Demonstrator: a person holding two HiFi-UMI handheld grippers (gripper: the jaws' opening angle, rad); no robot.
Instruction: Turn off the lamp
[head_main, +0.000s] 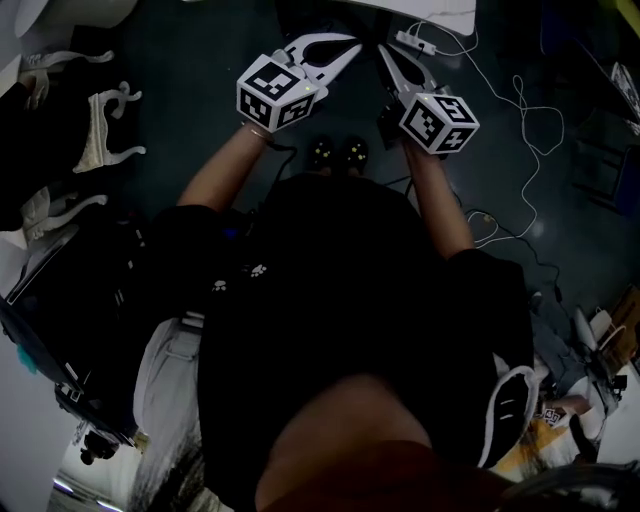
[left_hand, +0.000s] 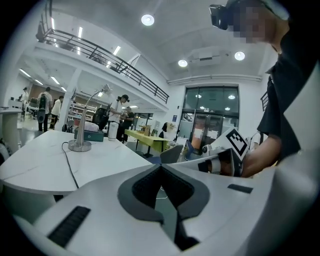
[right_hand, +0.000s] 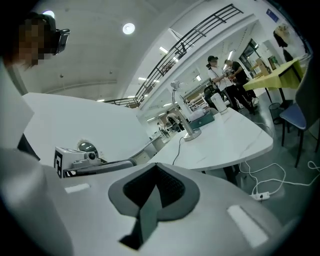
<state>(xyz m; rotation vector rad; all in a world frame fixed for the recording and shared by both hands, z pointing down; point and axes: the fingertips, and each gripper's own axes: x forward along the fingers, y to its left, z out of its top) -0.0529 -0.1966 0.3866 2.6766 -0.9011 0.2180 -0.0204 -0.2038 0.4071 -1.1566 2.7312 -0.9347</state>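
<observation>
- The thing we have to reach is the silver desk lamp (left_hand: 80, 127), a thin metal stem on a round base. It stands on the white curved-edge table (left_hand: 40, 165), well apart from both claws.
- Our left gripper (left_hand: 161, 167) has its dark pads pressed together with nothing between them. From it the lamp lies ahead and off to the left of the closed tips.
- Our right gripper (right_hand: 156, 167) is likewise closed and empty. From it the lamp (right_hand: 182, 112) lies ahead, a little right of the tips and higher in the view.
- In the head view the left gripper (head_main: 345, 52) and right gripper (head_main: 388, 55) are held out in front of our body with their tips angled toward each other. We judge that this puts the lamp roughly straight ahead between them.
- Neither hand looks clearly nearer, since the lamp shows at much the same size in both gripper views.
- The lamp's long axis is upright: the stem rises straight from the base and curves over at the top to a small head.
- A dark cord (left_hand: 70, 167) trails from the base across the tabletop toward us.
- We cannot make out a switch, so the coming move is first a long reach forward over the table edge. Closed tips would suit a press.
</observation>
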